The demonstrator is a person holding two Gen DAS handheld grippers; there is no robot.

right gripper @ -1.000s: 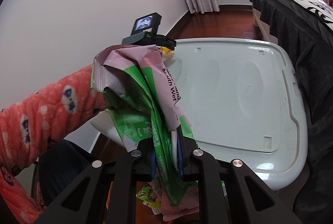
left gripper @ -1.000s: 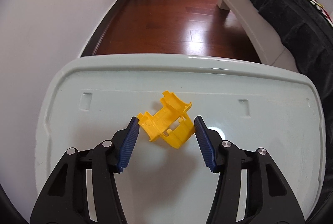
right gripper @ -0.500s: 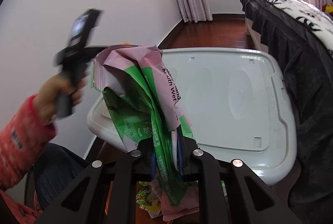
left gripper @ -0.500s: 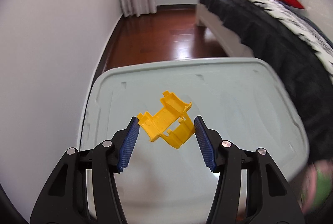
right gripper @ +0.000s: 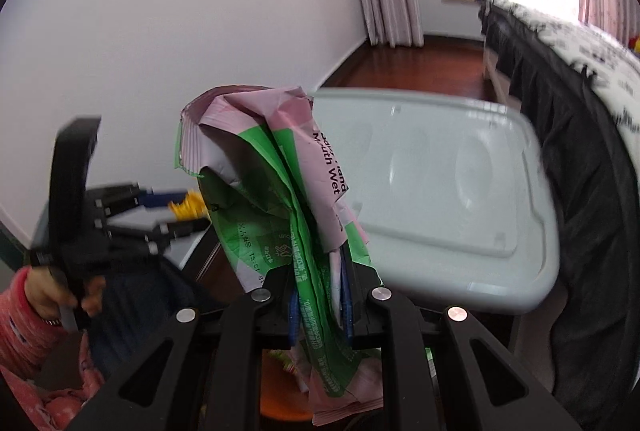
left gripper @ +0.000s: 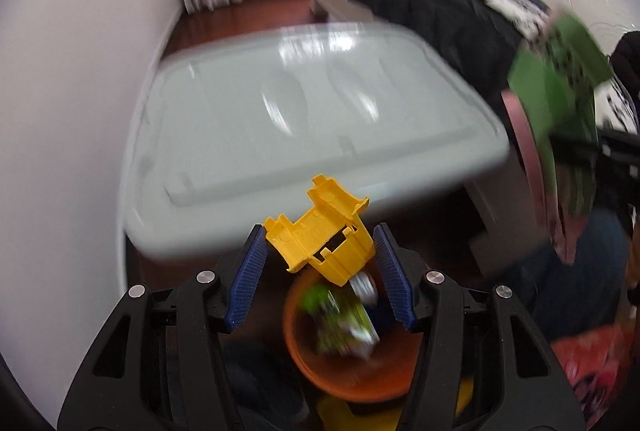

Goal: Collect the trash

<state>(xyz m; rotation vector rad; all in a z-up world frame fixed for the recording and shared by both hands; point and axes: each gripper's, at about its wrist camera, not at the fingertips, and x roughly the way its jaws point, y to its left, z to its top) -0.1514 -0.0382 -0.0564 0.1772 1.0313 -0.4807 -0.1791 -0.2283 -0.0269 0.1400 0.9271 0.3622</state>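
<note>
My left gripper (left gripper: 320, 267) is shut on a yellow plastic piece (left gripper: 322, 231) and holds it in the air just above an orange bin (left gripper: 348, 379) that has wrappers in it. My right gripper (right gripper: 320, 299) is shut on a crumpled pink and green wet-wipe packet (right gripper: 288, 191), which stands up from the jaws. The packet also shows blurred at the right of the left wrist view (left gripper: 560, 111). The left gripper (right gripper: 168, 215) with the yellow piece (right gripper: 186, 209) shows at the left of the right wrist view.
A pale grey storage box lid (left gripper: 304, 111) lies ahead, also in the right wrist view (right gripper: 460, 199). A bed with a black skirt (right gripper: 580, 151) stands to the right, a white wall (left gripper: 72, 111) to the left. The orange bin (right gripper: 276, 403) sits low, under the right gripper.
My left gripper has pulled back off the lid with the yellow piece and now hangs over the orange bin. The right gripper has shifted slightly, still holding the packet.
</note>
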